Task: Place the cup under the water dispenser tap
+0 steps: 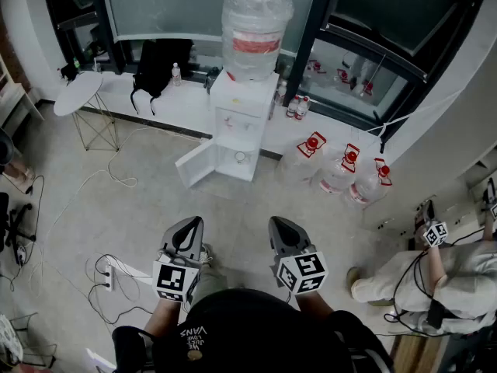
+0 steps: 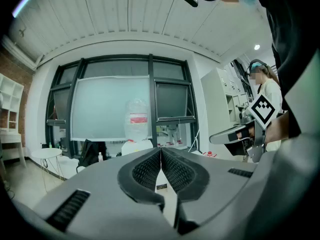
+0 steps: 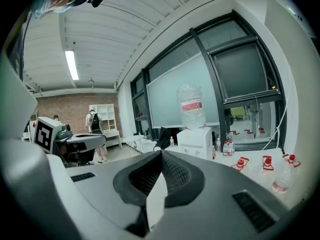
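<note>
White water dispenser (image 1: 237, 123) against window wall, big bottle (image 1: 255, 26) on top, lower door (image 1: 194, 165) swung open. Left gripper (image 1: 189, 225) and right gripper (image 1: 281, 225) side by side, well apart from dispenser; both pairs of jaws pressed together, nothing between. Small pale round thing (image 1: 240, 157) in open lower compartment, too small to tell if cup.

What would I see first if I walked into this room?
The white dispenser stands by the window, with a big clear bottle on top and its lower door swung open. Three spare bottles with red caps sit to its right. Close up, the left gripper and right gripper are both shut and hold nothing.
</note>
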{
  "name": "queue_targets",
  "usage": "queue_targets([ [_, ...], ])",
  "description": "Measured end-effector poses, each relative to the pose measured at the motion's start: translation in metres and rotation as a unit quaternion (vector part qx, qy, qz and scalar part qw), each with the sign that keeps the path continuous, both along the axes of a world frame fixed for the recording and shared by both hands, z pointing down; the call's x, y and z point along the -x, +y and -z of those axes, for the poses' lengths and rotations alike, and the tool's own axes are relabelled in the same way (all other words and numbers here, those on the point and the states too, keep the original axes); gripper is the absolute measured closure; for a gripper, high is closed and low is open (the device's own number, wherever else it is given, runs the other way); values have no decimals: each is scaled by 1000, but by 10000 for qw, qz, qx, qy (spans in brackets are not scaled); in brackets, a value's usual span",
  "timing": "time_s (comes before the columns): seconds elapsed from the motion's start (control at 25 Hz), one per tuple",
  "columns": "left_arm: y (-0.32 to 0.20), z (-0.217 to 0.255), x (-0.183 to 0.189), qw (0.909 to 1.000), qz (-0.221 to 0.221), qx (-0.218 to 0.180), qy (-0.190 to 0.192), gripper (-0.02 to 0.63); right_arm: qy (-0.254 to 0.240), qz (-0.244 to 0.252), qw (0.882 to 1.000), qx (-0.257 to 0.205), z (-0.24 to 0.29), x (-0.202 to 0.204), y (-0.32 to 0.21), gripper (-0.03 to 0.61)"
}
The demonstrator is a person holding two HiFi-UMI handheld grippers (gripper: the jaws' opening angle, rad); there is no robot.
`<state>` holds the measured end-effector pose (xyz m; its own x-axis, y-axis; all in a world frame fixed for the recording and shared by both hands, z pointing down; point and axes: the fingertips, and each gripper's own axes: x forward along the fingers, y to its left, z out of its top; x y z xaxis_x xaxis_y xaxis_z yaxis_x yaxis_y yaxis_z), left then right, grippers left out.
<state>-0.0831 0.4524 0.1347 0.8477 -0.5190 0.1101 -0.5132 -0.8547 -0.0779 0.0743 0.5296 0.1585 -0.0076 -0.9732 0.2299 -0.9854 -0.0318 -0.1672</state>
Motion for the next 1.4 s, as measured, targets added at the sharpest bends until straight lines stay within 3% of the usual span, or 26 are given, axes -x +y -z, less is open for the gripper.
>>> queue_targets([
  [0.56, -43, -10, 5, 9997, 122, 204, 10, 594, -16, -68, 9999, -108, 1, -3, -41, 533],
  [1.0, -126, -23, -21, 9991, -69, 425, -17, 594, -198, -275, 9994, -80, -5, -23, -121, 529],
  [1.16, -164, -23, -34, 9985, -251, 476, -25, 594, -309, -375, 9988, 27, -9, -29, -160, 453],
  [1.4, -219, -26, -45, 9969, -582, 522, -36, 594, -341, -573, 9977, 155, -15, -31, -215, 442],
])
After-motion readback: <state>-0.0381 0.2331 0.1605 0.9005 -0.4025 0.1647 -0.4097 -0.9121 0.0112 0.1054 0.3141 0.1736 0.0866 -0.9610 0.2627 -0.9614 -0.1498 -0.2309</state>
